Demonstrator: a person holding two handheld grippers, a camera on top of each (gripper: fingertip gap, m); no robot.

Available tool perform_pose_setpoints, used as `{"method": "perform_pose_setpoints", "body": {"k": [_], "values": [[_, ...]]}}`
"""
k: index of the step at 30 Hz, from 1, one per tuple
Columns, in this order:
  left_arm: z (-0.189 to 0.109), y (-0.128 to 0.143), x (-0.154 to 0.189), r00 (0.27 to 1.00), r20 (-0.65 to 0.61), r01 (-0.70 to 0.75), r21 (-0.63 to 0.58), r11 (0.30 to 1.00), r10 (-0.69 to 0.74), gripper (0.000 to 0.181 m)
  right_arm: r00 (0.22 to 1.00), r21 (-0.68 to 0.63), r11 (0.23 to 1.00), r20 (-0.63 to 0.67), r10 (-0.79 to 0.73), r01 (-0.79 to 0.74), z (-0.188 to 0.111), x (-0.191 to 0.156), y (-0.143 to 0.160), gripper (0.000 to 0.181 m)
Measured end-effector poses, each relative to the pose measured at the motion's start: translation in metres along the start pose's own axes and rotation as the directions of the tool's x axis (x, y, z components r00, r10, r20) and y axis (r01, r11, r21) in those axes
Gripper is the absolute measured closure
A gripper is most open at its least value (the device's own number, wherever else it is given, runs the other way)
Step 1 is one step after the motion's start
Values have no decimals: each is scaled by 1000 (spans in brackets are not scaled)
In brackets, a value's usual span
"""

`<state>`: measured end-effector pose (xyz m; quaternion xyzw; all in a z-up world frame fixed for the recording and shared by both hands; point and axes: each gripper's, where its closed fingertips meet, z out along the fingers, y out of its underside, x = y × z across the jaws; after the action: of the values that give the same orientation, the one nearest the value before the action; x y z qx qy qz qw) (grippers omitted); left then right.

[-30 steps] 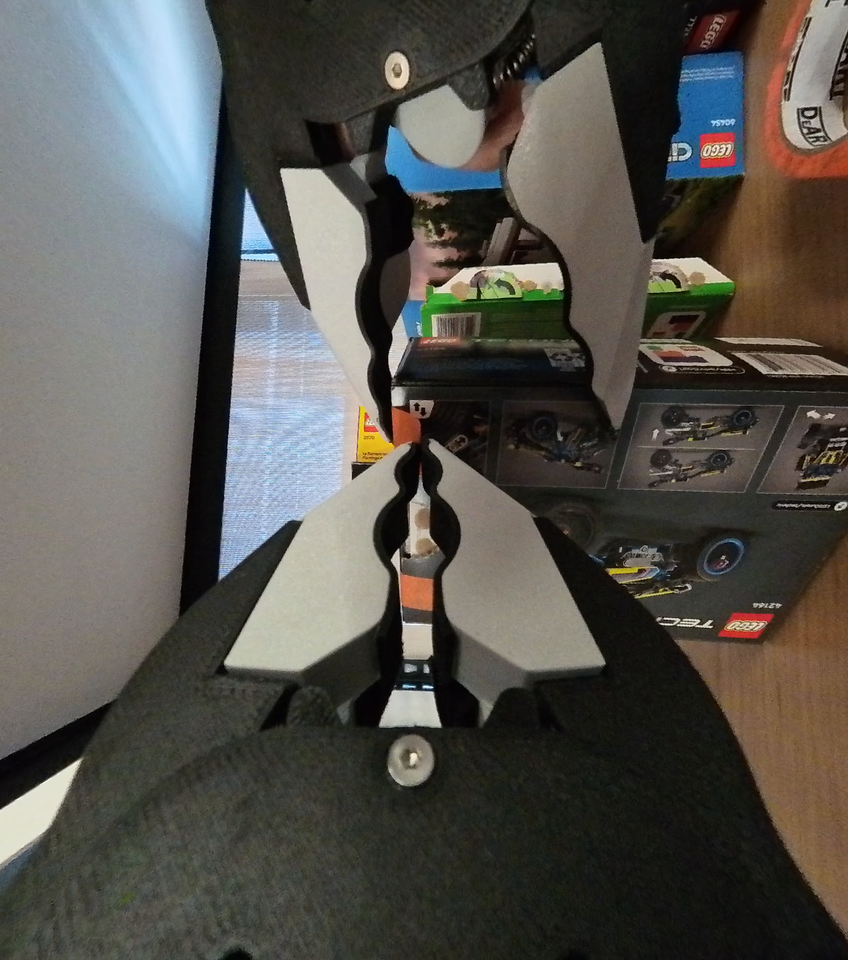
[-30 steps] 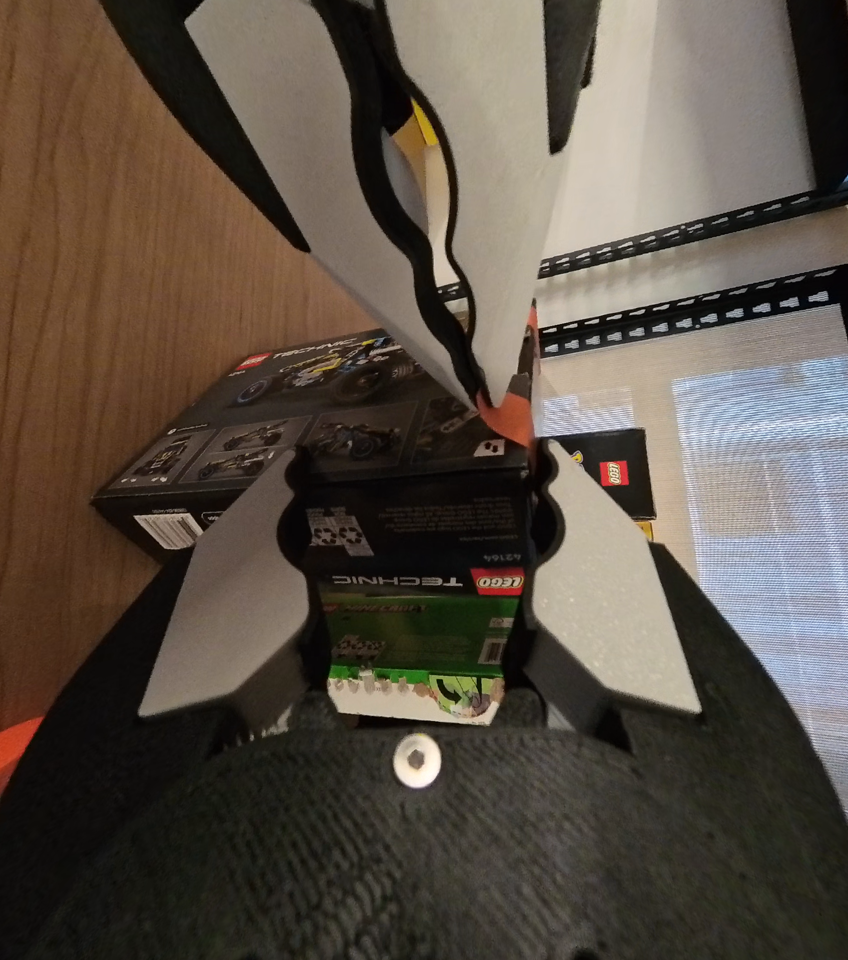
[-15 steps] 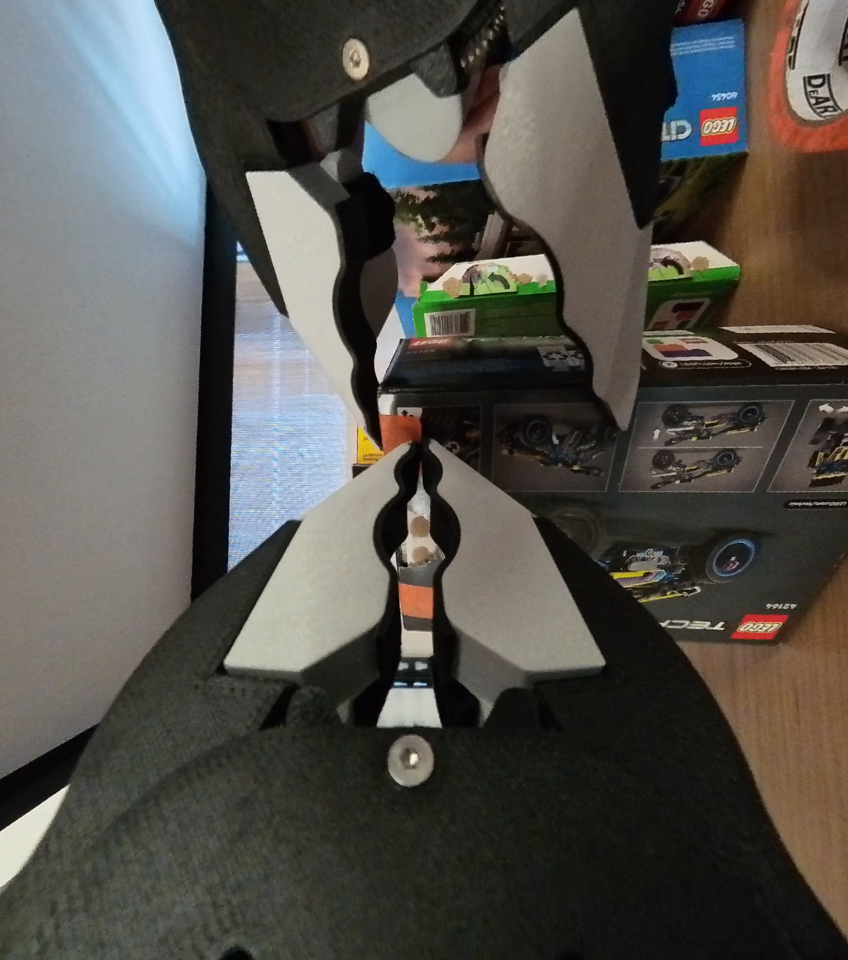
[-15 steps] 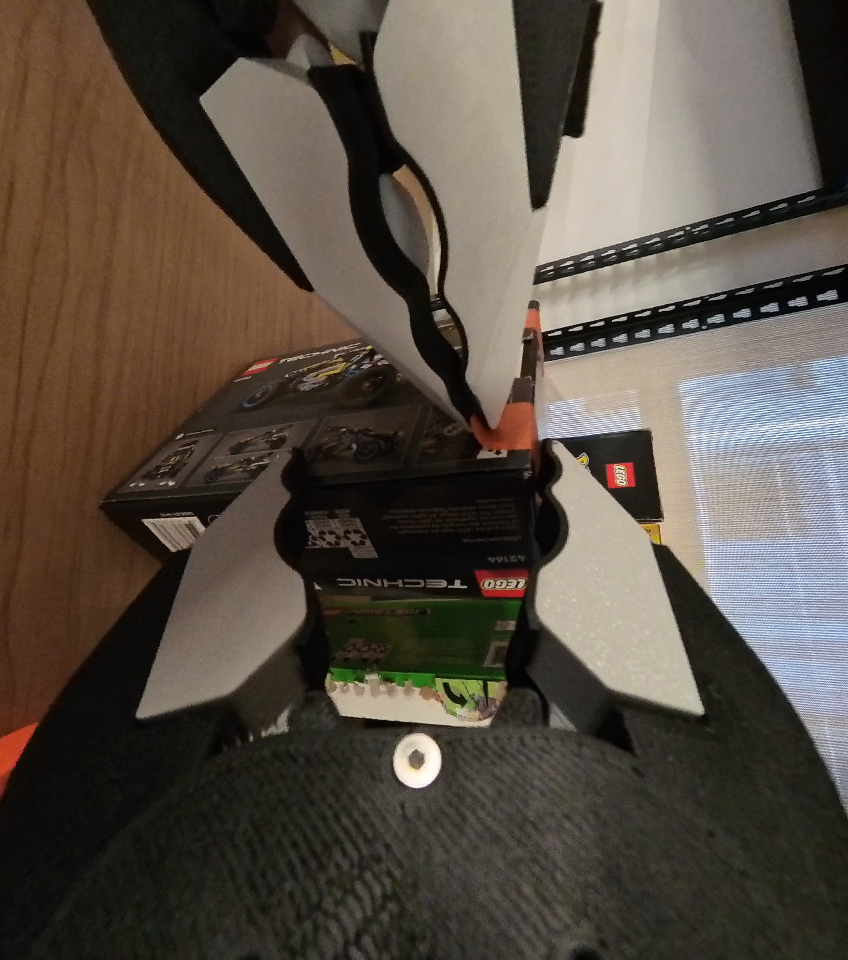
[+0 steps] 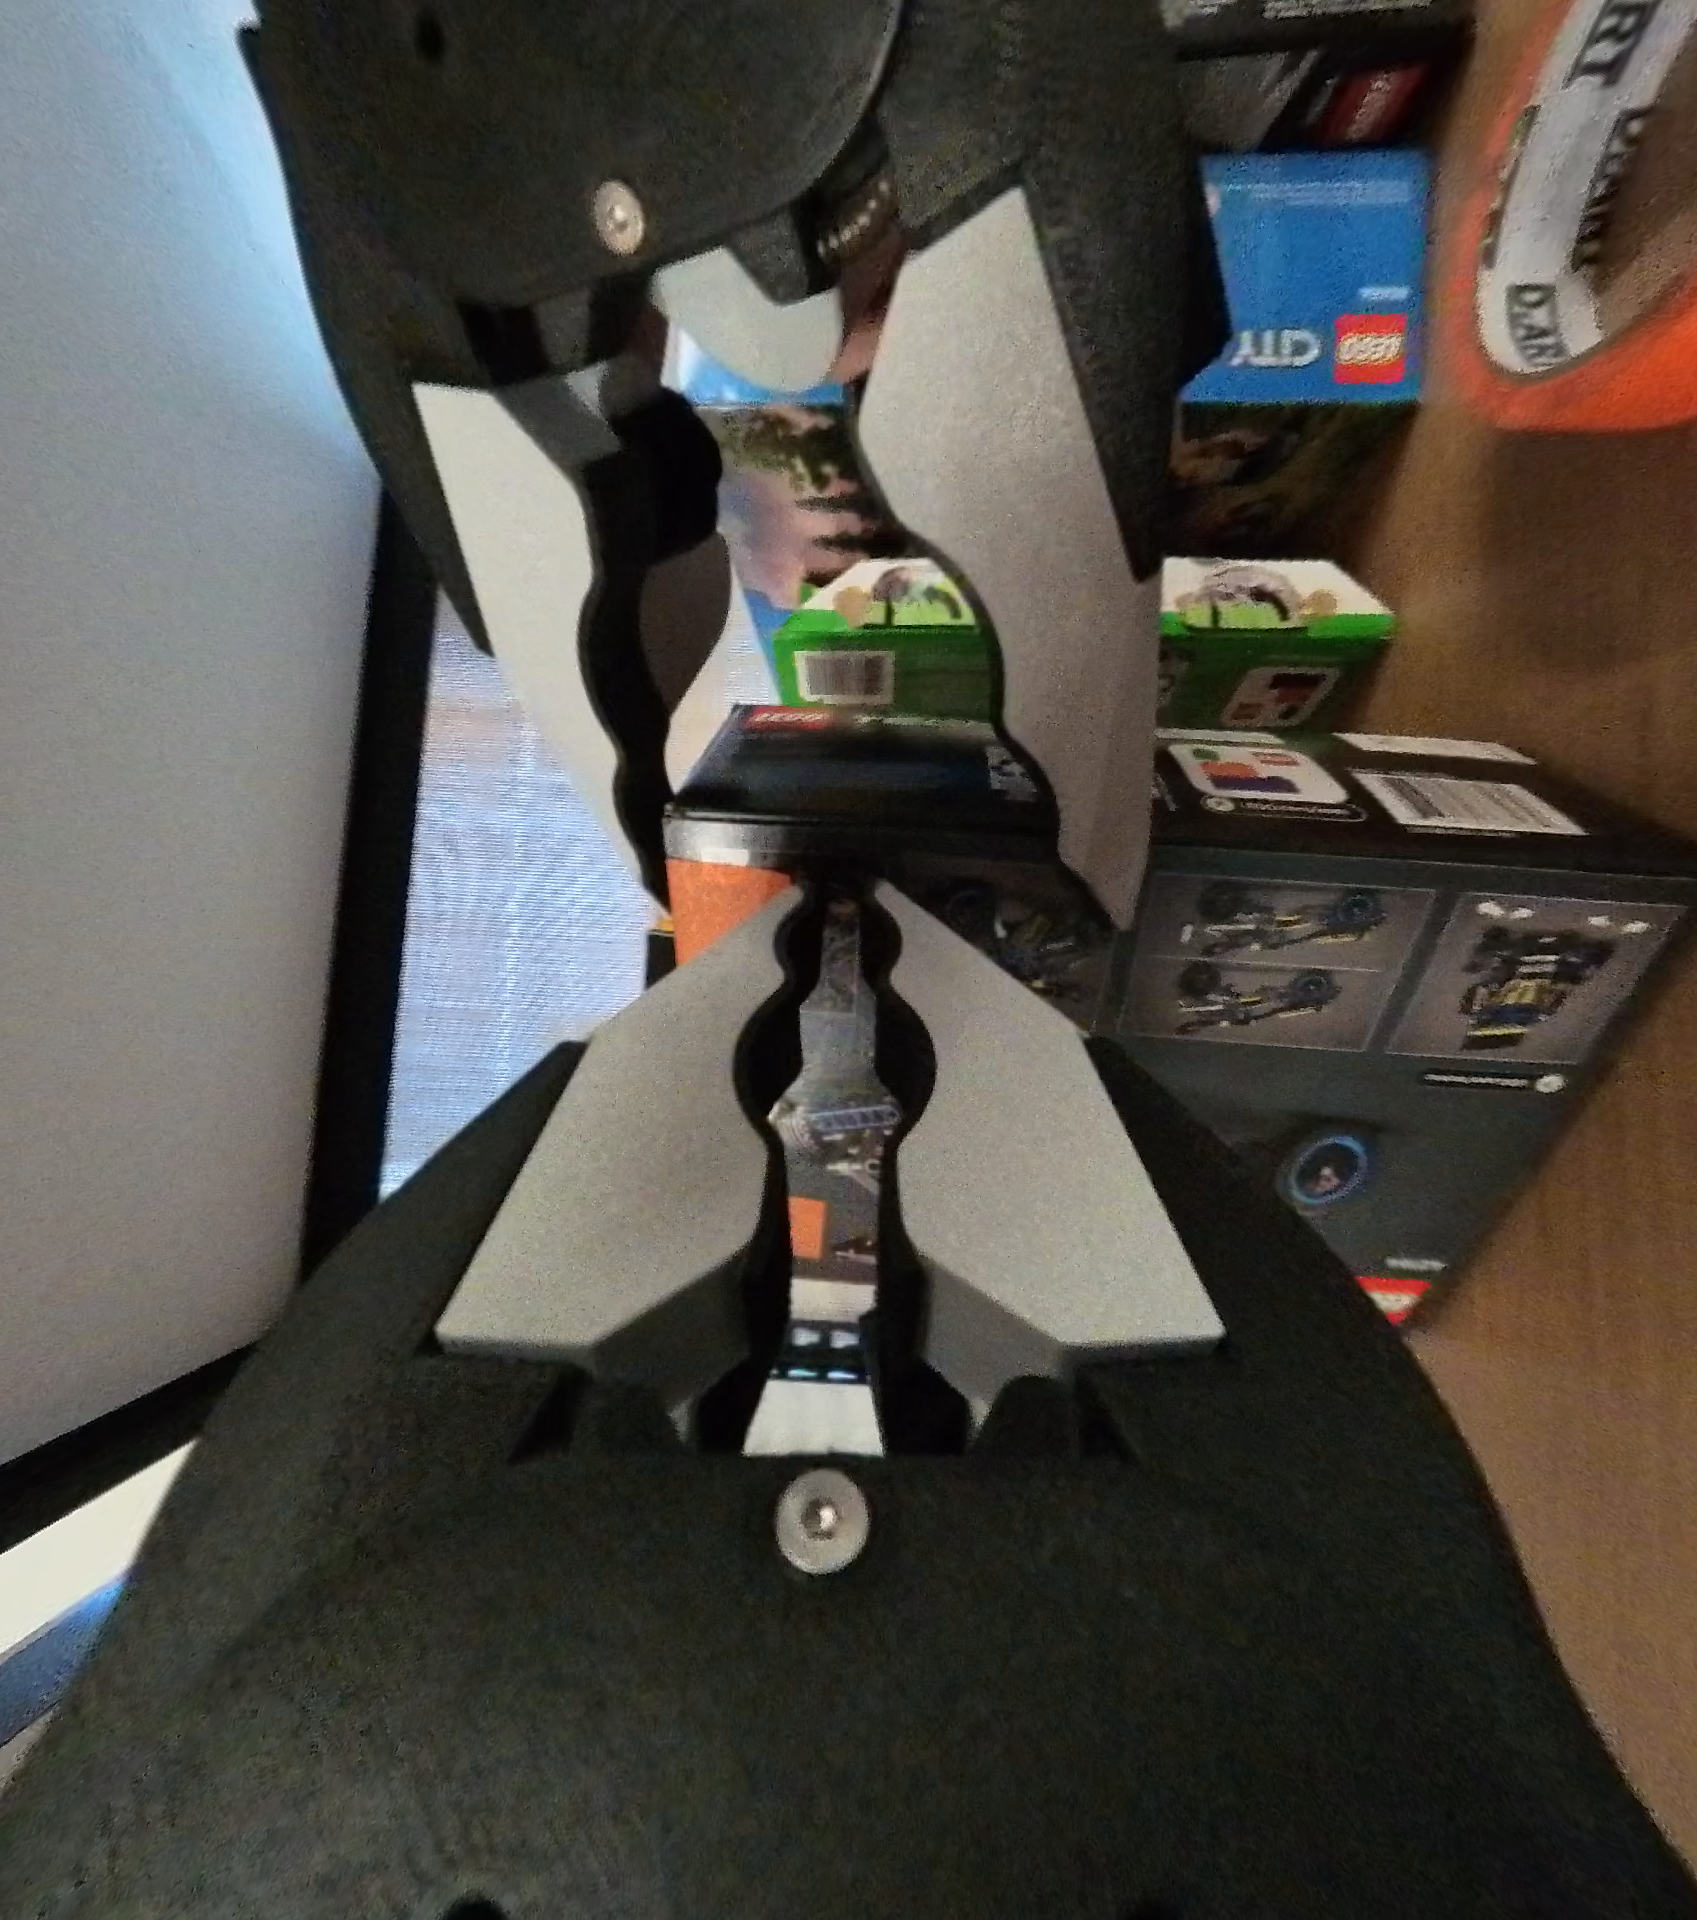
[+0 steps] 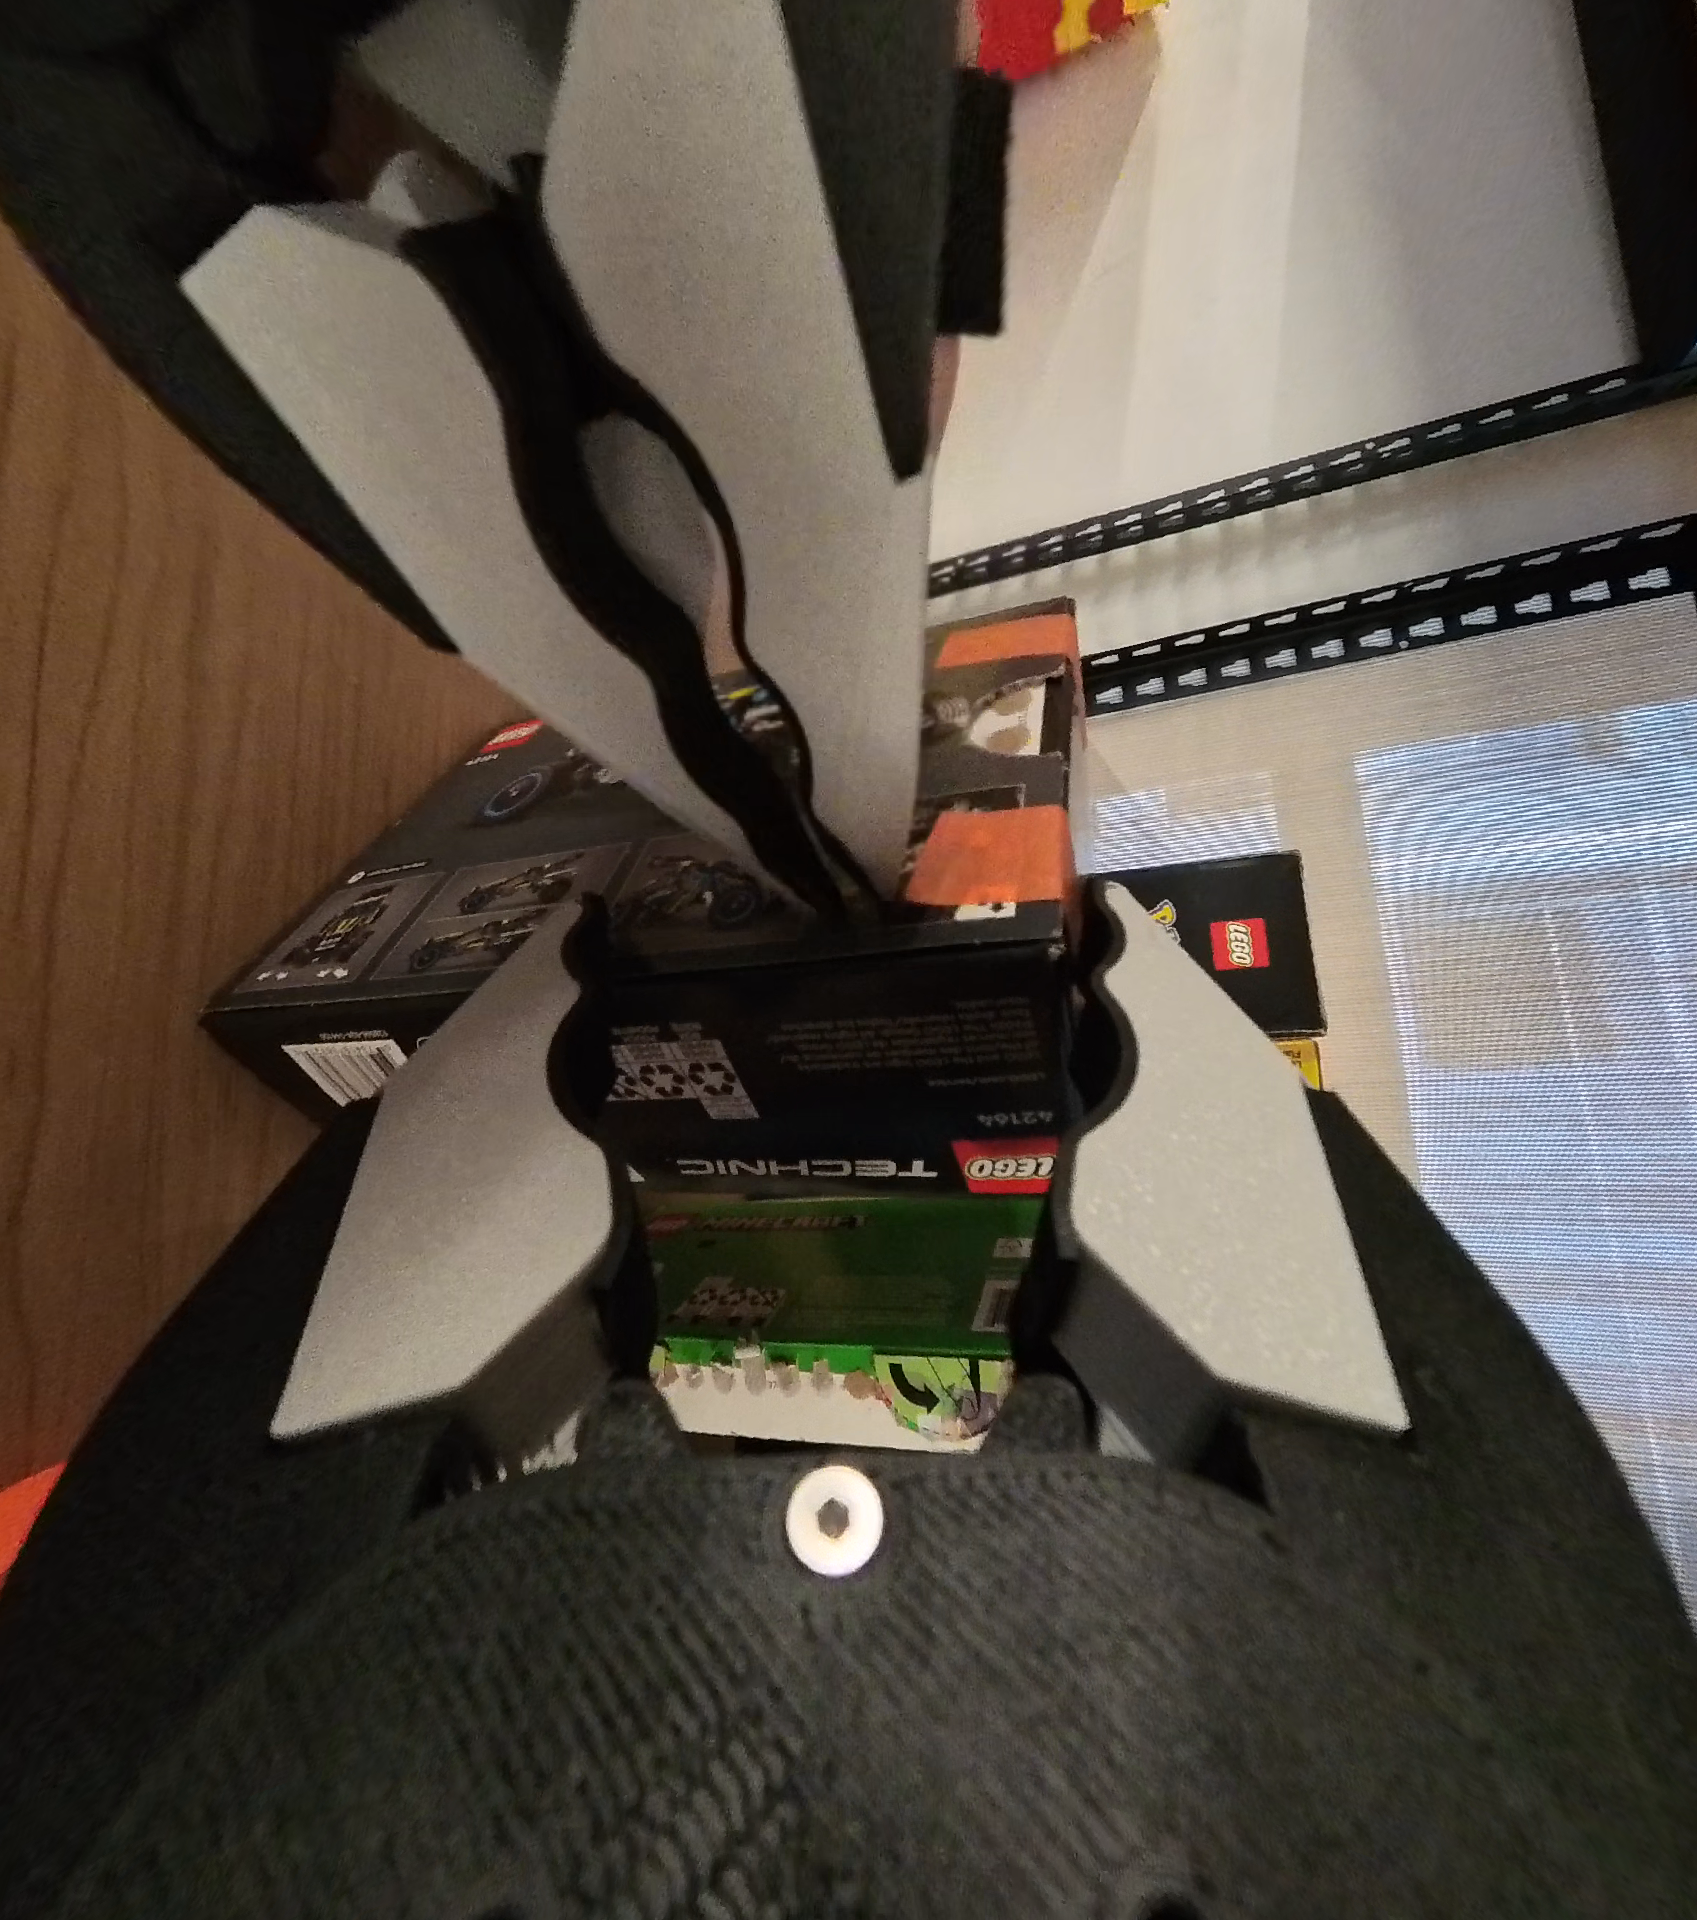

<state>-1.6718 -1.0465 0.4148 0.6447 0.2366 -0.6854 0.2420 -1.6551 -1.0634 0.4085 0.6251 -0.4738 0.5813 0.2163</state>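
While the right gripper (image 6: pixel 849 914) straddles the near end of the black box (image 6: pixel 823 1049), fingers pressed on both sides and apparently clamping it, the left gripper (image 5: pixel 839 904) is clenched on the box's end flap (image 6: pixel 1000 727). Flap is lifted off the box body, orange inner face and torn tabs showing. Opening looks started, not finished: can't see inside, nothing out. Box lies flat on the wood counter (image 5: pixel 1654 1039). Green box (image 5: pixel 1270 655) sits just behind it, blue box (image 5: pixel 1311 281) beyond. Orange tape roll (image 5: pixel 1654 343) lies well apart.
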Motion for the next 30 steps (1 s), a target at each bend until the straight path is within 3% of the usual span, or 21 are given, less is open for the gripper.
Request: {"method": "perform_pose_setpoints", "body": {"k": [3, 5, 7, 11, 14, 16, 21, 24, 30], "values": [[-1, 1, 3, 1000, 12, 17, 2, 1000, -17, 174, 1000, -2, 1000, 1, -4, 4, 0, 0, 0, 92], [-2, 1, 6, 991, -37, 127, 9, 992, -127, 159, 1000, -1, 1000, 0, -4, 4, 0, 0, 0, 92], [-5, 1, 4, 962, -64, 269, 28, 963, -267, 160, 1000, 2, 1000, 3, 8, -8, 0, 0, -1, 91], [-13, 5, -22, 826, -21, 562, 111, 820, -563, 170, 999, 23, 999, 9, 44, -44, -1, 0, -3, 90], [-13, 18, -43, 737, 50, 662, 151, 734, -674, 165, 996, 41, 995, 31, 86, -87, -2, -1, -5, 89], [-12, 21, -54, 682, 25, 714, 193, 673, -731, 163, 991, 55, 990, 51, 127, -129, -3, -1, -7, 89], [-11, 24, -59, 625, -144, 777, 216, 592, -767, 162, 938, 144, 930, 137, 319, -337, -7, 1, -17, 89], [-8, 43, -73, 613, -52, 778, 212, 592, -788, 169, 867, 193, 848, 180, 464, -494, -10, 8, -23, 95], [18, 49, -62, 619, -56, 782, 134, 608, -783, 167, 736, 233, 704, 101, 669, -671, -8, 31, -20, 142]]}}
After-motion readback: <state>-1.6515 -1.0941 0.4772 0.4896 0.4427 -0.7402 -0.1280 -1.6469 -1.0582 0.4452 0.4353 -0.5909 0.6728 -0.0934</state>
